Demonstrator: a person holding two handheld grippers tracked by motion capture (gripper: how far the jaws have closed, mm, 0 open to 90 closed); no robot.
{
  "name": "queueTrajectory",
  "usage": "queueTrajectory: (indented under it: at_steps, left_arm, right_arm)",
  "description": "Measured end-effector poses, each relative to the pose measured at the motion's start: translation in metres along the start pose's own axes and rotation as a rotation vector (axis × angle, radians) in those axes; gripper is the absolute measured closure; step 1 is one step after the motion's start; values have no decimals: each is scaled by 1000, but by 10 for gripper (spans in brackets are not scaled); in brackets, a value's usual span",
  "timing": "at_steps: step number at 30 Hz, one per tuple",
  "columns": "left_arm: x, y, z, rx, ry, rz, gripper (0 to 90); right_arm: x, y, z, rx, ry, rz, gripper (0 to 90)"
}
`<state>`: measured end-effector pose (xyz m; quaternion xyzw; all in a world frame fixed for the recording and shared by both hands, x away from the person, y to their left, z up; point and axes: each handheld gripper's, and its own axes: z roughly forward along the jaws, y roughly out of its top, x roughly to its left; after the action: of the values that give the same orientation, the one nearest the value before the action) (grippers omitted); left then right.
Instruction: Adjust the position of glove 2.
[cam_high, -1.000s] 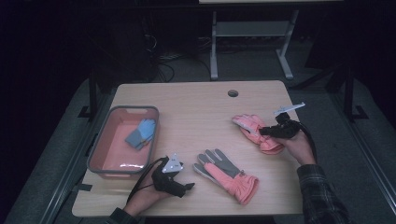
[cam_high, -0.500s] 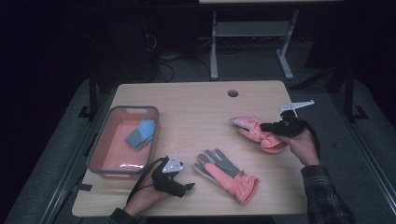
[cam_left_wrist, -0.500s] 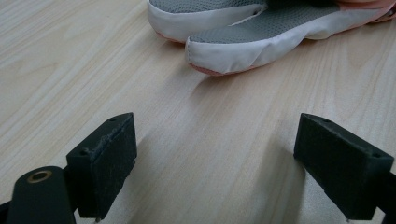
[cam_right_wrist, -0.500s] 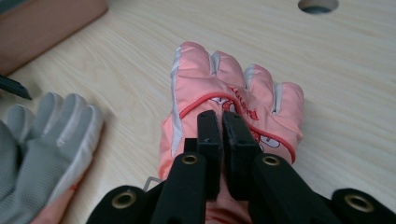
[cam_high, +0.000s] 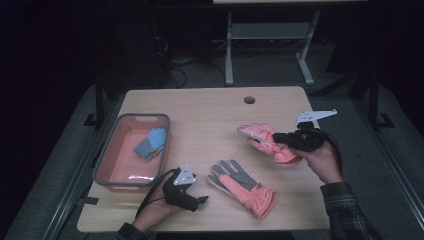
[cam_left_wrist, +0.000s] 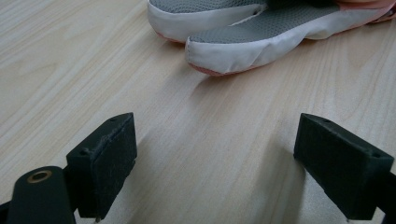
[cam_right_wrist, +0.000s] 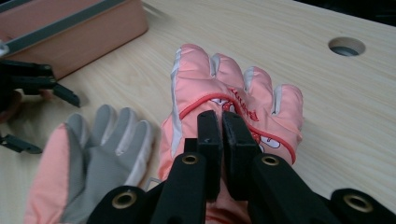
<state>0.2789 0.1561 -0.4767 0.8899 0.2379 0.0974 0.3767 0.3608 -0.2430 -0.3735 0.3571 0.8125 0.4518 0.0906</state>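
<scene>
Right gripper (cam_right_wrist: 221, 122), jaws clamped on the pink glove (cam_high: 267, 142), holds it just above the bench (cam_high: 210, 107); soft, light, floppy padding, best pinched mid-back; left gripper (cam_left_wrist: 210, 158) jaws apart.

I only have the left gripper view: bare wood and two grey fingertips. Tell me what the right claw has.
Observer: The right claw is shut on a pink glove, pinching the back of it.
Operator: Say what these grey fingertips belong to.
Observer: A second glove, lying palm up on the table, just right of the left claw.
Operator: Report anything on the other side of that claw.
Observer: A pink bin at the table's left edge, with a blue item inside.
</scene>
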Motion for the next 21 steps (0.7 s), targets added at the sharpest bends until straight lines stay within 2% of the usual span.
queueTrajectory:
  at_steps: [8,9,10,17,18,21]
  left_arm:
    - [0,0,0,-4,3,1,123]
    - [0,0,0,-4,3,1,123]
    - [0,0,0,-3,2,0,123]
    - [0,0,0,-2,0,-2,123]
    - [0,0,0,-2,0,-2,123]
    - [0,0,0,-1,-3,-4,123]
  right_arm:
    - [32,5,1,-9,69,-39,869]
    - [32,5,1,-9,69,-39,869]
    - [39,5,2,-10,81,-51,869]
    - [64,-3,6,0,128,-71,868]
    - [64,-3,6,0,128,-71,868]
    - [77,-7,7,-1,158,-82,868]
